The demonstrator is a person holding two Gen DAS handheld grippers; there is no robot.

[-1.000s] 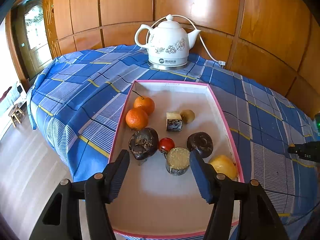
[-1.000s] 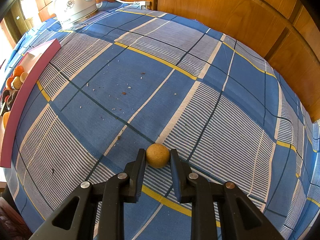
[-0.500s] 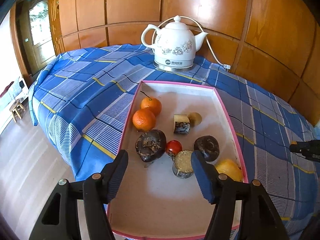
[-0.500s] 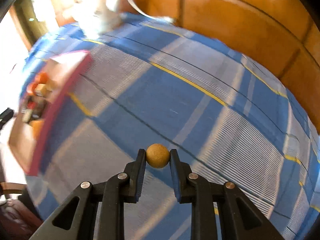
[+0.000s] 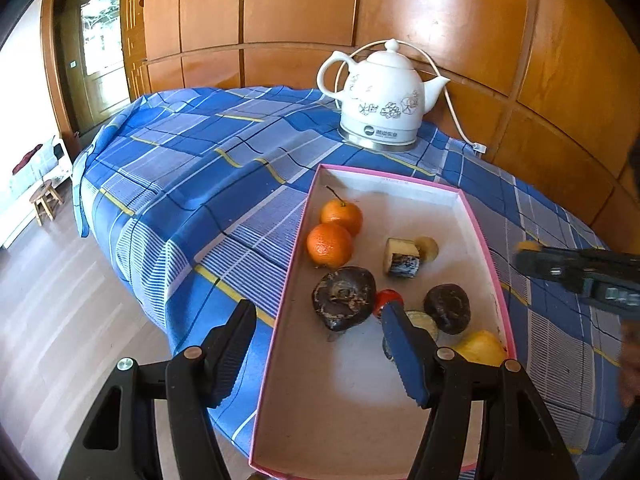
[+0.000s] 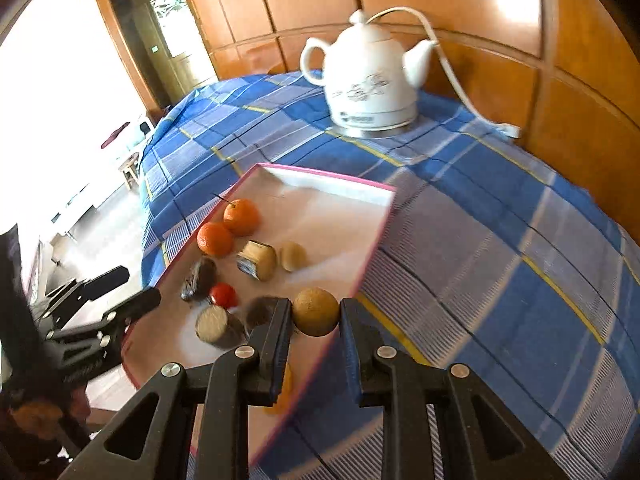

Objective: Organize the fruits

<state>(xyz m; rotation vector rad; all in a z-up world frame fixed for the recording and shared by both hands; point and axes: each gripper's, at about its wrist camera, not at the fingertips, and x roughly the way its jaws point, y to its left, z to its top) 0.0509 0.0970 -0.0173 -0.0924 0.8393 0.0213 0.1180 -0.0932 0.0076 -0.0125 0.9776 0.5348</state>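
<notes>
We have carried the small round tan fruit (image 6: pixel 315 311), clamped in our right gripper (image 6: pixel 315 314), from the cloth to the pink-rimmed white cardboard tray (image 6: pixel 372 244) (left gripper (image 5: pixel 320 354) half-open, empty), ready for release.

The right tongs (image 6: pixel 316 312) are closed on a small round tan fruit (image 6: pixel 315 311) — both pads press its sides, and they point downward. The left tongs (image 5: pixel 320 350) stand half open with nothing between the fingers, tilted down too.

Near end of the tray (image 5: pixel 280 360) bare and open, fruit (image 5: pixel 330 245) crowding its middle, far end free, kettle (image 5: pixel 380 98) and cord (image 5: pixel 454 116) behind, cloth (image 6: pixel 500 248) right of tray seemingly clear, though blurred
</notes>
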